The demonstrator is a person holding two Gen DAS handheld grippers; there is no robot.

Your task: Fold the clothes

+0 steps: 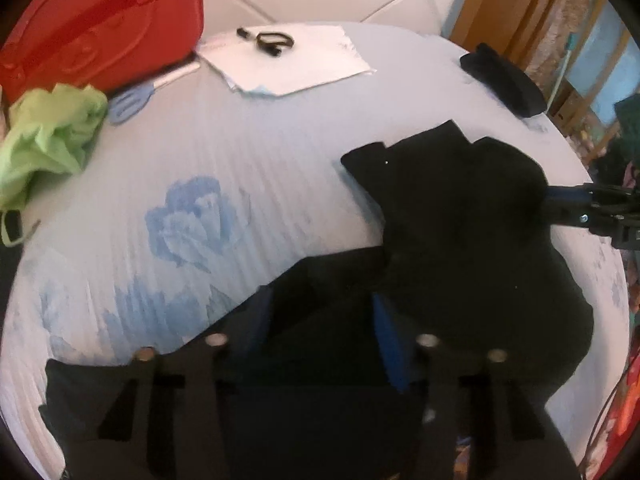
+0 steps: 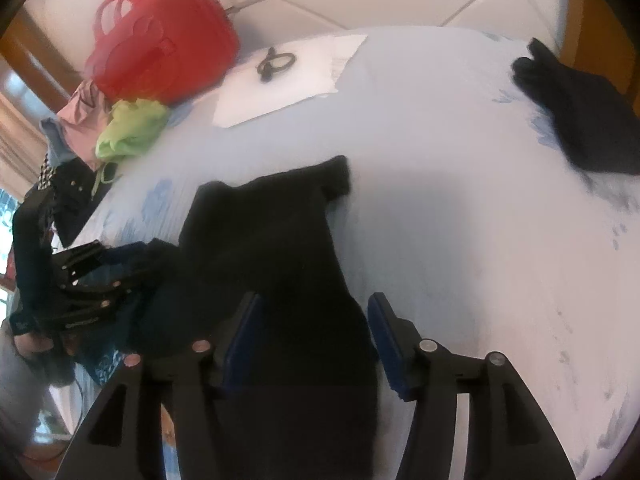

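Right claw (image 2: 312, 332) is sitting with jaws apart, straddling the near end of the black garment (image 2: 276, 240); nothing clamped. Left claw (image 1: 320, 320) is also apart over the same cloth, fabric between its fingers. Garment's long axis is running straight away from right claw across the bed (image 2: 460, 220), toward the red bag (image 2: 168, 36).
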